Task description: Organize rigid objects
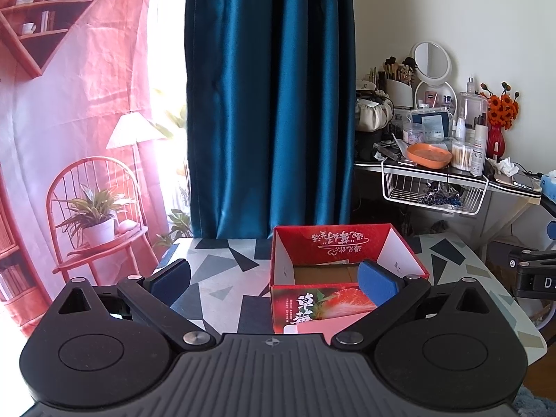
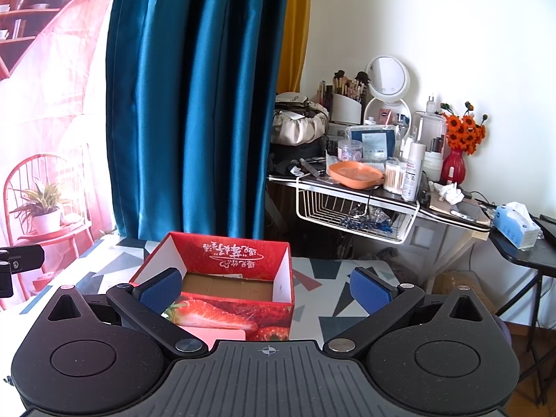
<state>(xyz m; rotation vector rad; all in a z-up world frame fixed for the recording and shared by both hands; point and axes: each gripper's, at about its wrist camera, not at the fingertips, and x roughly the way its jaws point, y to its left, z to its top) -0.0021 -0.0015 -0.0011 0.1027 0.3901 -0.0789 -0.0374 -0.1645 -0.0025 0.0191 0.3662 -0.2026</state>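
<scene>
A red open-topped strawberry box (image 1: 333, 243) stands on the patterned table (image 1: 222, 271), its brown cardboard floor bare. It also shows in the right wrist view (image 2: 243, 253). My left gripper (image 1: 274, 279) is open and empty, held above the table, its right pad over the box's near edge. My right gripper (image 2: 266, 290) is open and empty, its left pad in front of the box's near left corner. No loose rigid object shows on the table in either view.
A blue curtain (image 1: 271, 104) hangs behind the table. A cluttered vanity desk (image 2: 382, 187) with a wire basket (image 2: 351, 212), orange dish and bottles stands at the right. The other gripper's body shows at the right edge (image 1: 535, 271). A black side table (image 2: 524, 246) holds a tissue pack.
</scene>
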